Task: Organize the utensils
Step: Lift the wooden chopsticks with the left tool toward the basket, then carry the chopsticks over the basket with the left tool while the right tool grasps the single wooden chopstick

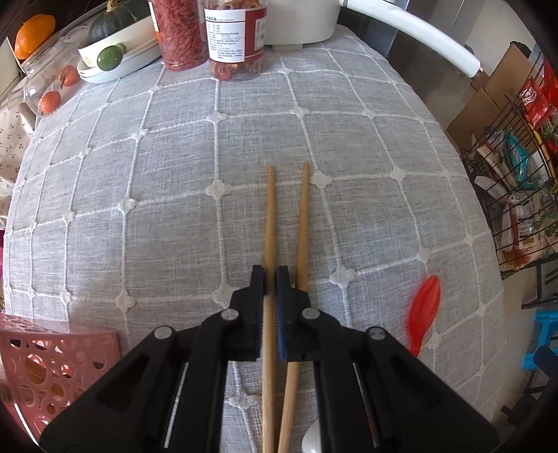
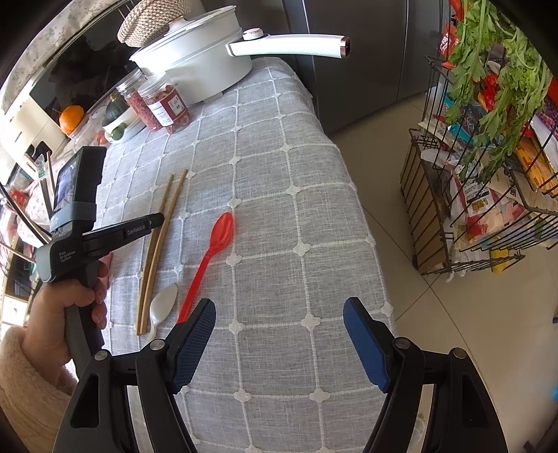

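Two wooden chopsticks (image 1: 270,216) lie side by side on the grey checked tablecloth (image 1: 157,209). My left gripper (image 1: 270,275) is shut on the left chopstick near its middle. The other chopstick (image 1: 303,216) passes under the right finger. In the right wrist view this left gripper (image 2: 158,219) reaches over the chopsticks (image 2: 160,244), held by a hand (image 2: 59,306). A red plastic spoon (image 2: 216,240) lies right of the chopsticks, and a white spoon (image 2: 164,303) sits between them. My right gripper (image 2: 279,306) hovers open above bare cloth, holding nothing.
A pink perforated basket (image 1: 52,366) stands at the near left corner. A white pot (image 2: 195,66) with a long handle, two jars (image 1: 181,31) and a bowl of squash (image 1: 115,38) line the far edge. A wire rack (image 2: 488,174) stands beyond the table's right edge.
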Demonstrator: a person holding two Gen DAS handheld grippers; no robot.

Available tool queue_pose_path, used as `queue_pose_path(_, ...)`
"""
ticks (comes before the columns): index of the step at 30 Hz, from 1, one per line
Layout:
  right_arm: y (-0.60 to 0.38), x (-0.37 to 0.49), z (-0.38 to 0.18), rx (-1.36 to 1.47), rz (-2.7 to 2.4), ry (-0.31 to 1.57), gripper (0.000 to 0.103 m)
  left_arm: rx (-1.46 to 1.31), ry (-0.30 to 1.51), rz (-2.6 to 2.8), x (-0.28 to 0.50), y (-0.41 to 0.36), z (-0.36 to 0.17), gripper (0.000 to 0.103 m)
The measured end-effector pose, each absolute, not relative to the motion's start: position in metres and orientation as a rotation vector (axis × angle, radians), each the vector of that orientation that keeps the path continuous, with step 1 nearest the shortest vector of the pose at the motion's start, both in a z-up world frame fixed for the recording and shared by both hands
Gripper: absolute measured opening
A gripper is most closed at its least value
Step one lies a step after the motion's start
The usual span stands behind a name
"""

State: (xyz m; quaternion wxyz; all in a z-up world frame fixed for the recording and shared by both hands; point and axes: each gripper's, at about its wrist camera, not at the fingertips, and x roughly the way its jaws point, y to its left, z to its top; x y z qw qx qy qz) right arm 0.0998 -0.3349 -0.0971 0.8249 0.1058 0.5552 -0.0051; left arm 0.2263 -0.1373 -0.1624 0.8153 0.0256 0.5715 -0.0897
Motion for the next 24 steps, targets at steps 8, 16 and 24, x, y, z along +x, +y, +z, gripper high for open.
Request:
queue_pose_path(8,-0.336,0.102,-0.098,0.242,-0.026,1.185,0.077,0.113,1.185,-0.297,0.195,-0.147,-0.152,0.007)
queue_pose_path(16,-0.329,0.112,-0.093,0.315,-0.012,1.173,0.077,0.161,1.041,-0.444,0.129,-0.129,-0.082,0.007)
queue_pose_path(24,-0.305,0.131,-0.092,0.362,0.019,1.164,0.077,0.069,0.928,-0.48,0.076,-0.071,-0.035,0.007)
